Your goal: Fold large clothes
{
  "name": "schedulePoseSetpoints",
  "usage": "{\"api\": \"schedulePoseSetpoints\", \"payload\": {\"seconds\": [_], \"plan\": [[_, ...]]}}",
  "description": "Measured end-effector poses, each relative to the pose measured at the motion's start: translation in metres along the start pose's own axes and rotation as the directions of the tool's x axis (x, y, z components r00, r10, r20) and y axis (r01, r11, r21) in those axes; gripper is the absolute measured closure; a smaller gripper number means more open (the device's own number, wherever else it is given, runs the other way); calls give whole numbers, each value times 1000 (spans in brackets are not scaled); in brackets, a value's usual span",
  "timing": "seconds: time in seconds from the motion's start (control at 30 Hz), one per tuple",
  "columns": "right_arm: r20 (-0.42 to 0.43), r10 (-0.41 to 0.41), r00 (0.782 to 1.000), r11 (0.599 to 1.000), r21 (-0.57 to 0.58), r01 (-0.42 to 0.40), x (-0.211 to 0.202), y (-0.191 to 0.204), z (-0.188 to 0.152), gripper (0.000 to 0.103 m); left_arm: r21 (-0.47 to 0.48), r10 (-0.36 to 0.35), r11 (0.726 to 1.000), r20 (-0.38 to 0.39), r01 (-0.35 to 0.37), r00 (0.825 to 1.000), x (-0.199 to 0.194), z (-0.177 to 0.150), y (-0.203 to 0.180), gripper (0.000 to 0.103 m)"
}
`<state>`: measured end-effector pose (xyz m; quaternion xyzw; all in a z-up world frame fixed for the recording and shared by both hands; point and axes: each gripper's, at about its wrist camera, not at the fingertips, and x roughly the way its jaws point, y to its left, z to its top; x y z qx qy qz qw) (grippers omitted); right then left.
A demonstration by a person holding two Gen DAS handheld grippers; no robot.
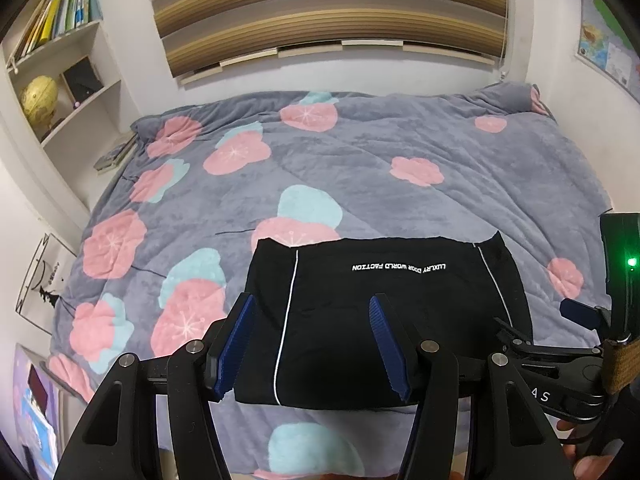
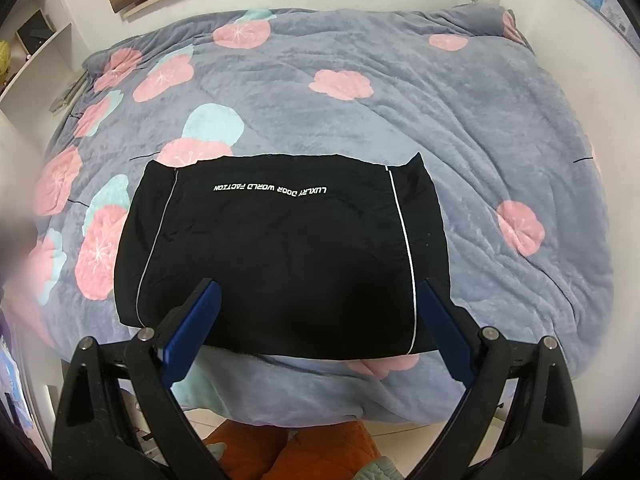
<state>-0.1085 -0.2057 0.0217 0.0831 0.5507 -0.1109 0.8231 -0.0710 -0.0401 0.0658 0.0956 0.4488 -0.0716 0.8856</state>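
Observation:
A black garment [image 1: 384, 320] with thin white piping and white lettering lies folded into a flat rectangle near the front edge of the bed; it also shows in the right wrist view [image 2: 280, 256]. My left gripper [image 1: 314, 304] is open and empty, held above the garment's near left part. My right gripper [image 2: 318, 286] is open and empty, its blue pads spread over the garment's near edge. The right gripper's body [image 1: 580, 360] shows at the right of the left wrist view.
The bed carries a grey blanket [image 1: 360, 168] with pink and teal flowers. A white bookshelf [image 1: 60, 60] with books and a globe stands at the left. Striped blinds [image 1: 328, 12] hang behind the bed. An orange item [image 2: 320, 452] lies on the floor below the bed's front edge.

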Motion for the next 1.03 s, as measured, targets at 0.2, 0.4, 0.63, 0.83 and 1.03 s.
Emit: {"api": "schedulePoseSetpoints", "payload": {"seconds": [0.2,0.4,0.63,0.83,1.03], "plan": [[-6,1,1000,1000,6,-1,3,-1,2,6,0,0,1000,0,0,1000,0,0,-1,43],[-6,-1,1000,1000,8,2,4,-2,5,6,6,-4,1000,0,4,1000,5,4,1,43],[-14,-4,1000,1000,12,4,8,-2,10,6,8,-27,1000,1,27,1000,15,15,4,43],[-15,-14,1000,1000,16,14,11,-1,13,6,4,8,1000,20,-8,1000,22,20,2,43],[-21,-14,1000,1000,22,15,16,-7,20,6,19,46,999,63,-47,997,24,27,1,43]]}}
